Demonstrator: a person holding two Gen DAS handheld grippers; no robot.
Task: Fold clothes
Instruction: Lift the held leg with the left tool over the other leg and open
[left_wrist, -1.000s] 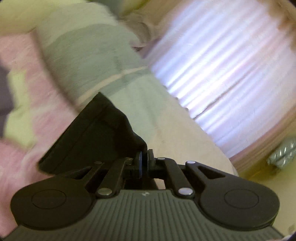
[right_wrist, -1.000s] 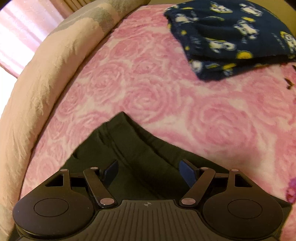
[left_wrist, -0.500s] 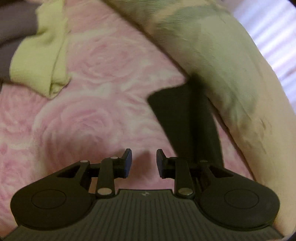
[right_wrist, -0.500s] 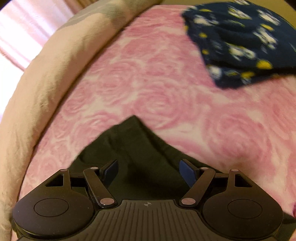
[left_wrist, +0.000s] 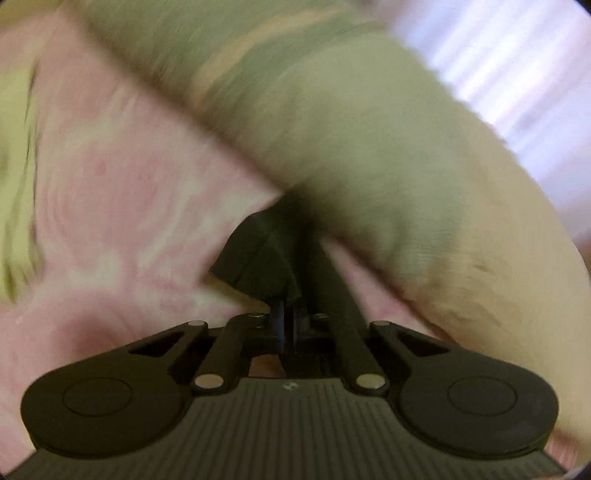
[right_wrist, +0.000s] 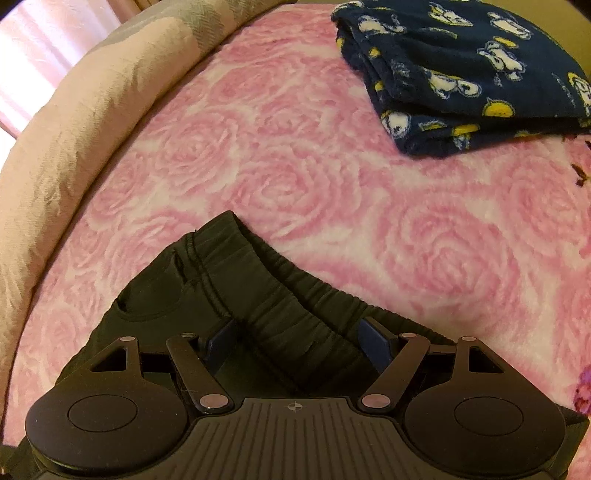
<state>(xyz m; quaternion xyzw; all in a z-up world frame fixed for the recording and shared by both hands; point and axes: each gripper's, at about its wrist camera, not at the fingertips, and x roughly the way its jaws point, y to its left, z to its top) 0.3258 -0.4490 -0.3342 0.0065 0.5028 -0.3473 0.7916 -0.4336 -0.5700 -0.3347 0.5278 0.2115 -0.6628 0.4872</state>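
Observation:
Black trousers (right_wrist: 236, 295) with an elastic waistband lie on a pink rose-patterned blanket (right_wrist: 280, 177). My right gripper (right_wrist: 299, 338) is open just above the waistband, one finger on either side of the gathered cloth. In the blurred left wrist view, my left gripper (left_wrist: 288, 325) is shut on a bunched end of the black trousers (left_wrist: 258, 258), which rises a little off the blanket (left_wrist: 110, 192). A long strip of the same cloth runs back under the left gripper's right arm.
A folded navy garment (right_wrist: 469, 74) printed with white and yellow figures lies at the far right of the bed. A beige and grey pillow roll (right_wrist: 74, 122) lines the bed's edge beside a bright curtain (left_wrist: 517, 74). A yellow-green cloth (left_wrist: 14, 177) shows at the left.
The left gripper, shut on black cloth a second ago and open half a second ago, has closed again on an end of the trousers. The right gripper stays open over the waistband.

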